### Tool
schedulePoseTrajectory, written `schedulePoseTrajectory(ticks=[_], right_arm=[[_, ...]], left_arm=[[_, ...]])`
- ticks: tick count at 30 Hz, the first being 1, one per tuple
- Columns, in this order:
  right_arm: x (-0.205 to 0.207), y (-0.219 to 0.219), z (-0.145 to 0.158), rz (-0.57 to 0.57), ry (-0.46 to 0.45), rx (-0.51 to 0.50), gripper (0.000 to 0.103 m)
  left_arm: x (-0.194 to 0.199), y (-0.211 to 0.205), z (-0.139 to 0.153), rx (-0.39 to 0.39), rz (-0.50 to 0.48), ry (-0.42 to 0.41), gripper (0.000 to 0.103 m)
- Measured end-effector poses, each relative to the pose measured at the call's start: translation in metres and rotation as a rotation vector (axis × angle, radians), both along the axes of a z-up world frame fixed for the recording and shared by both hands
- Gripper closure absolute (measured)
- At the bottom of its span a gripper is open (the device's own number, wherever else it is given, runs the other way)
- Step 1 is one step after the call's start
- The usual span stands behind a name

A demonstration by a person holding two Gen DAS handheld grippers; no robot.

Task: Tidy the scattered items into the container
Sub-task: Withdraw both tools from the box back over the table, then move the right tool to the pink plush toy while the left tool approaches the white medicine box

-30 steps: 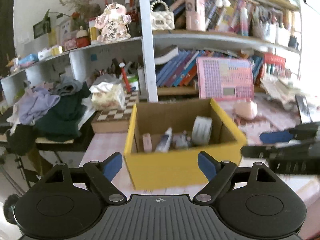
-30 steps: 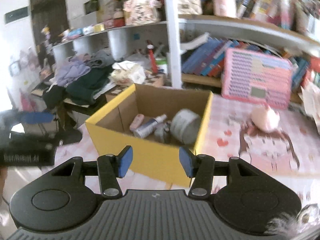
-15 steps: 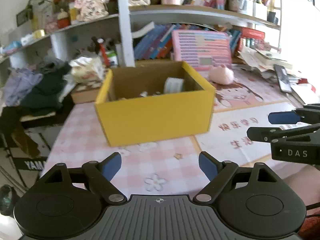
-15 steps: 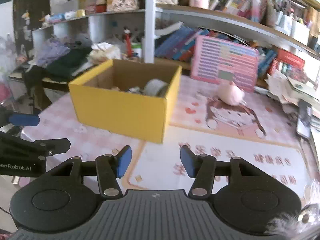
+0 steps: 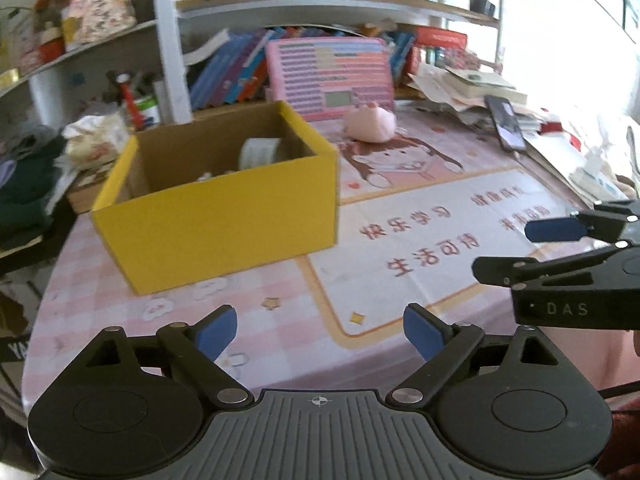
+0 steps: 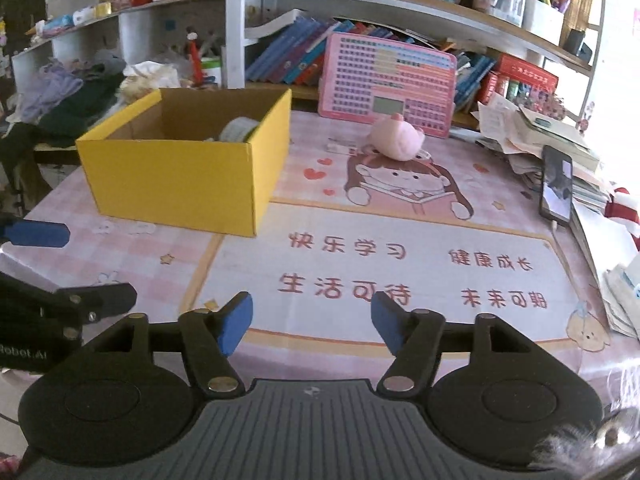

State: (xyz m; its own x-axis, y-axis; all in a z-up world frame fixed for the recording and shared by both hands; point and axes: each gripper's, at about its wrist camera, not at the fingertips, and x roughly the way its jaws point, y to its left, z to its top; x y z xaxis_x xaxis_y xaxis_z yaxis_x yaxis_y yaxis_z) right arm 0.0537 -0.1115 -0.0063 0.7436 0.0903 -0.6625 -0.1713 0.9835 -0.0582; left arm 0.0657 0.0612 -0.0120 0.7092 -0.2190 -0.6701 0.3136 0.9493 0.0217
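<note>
pink desk mat (image 6: pixel 400 240) — cluttered shelves (image 6: pixel 360 4)

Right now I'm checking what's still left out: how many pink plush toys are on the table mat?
1. The pink plush toy lies on the table mat, right of the yellow box, before the pink board. Others may be hidden.

Both the left gripper (image 5: pixel 321 334) and the right gripper (image 6: pixel 312 322) were matte black with ribbed grey bases, round discs, silver screws, blue-padded fingers (image 5: pixel 216 332), and white lettering on their sides.
</note>
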Motion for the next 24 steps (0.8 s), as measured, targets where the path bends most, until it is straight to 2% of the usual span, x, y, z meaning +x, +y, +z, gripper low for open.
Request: schedulePoseTrajectory(ticks=[8,16,24], right_arm=[[0.016,-0.022,-0.001,-0.013,0.003,-0.013,0.026],[0.044,-0.057,-0.008,-0.006,0.041,-0.02,0.024],[0.078,-0.103,-0.017,-0.01,0.09,-0.028,0.024]], left_arm=[[0.019,-0.024,-0.001,0.001,-0.023,0.012,0.01],[0.044,-0.06,-0.004,-0.003,-0.039,0.047,0.01],[0.071,-0.115,-0.013,-0.005,-0.092,0.076,0.01]])
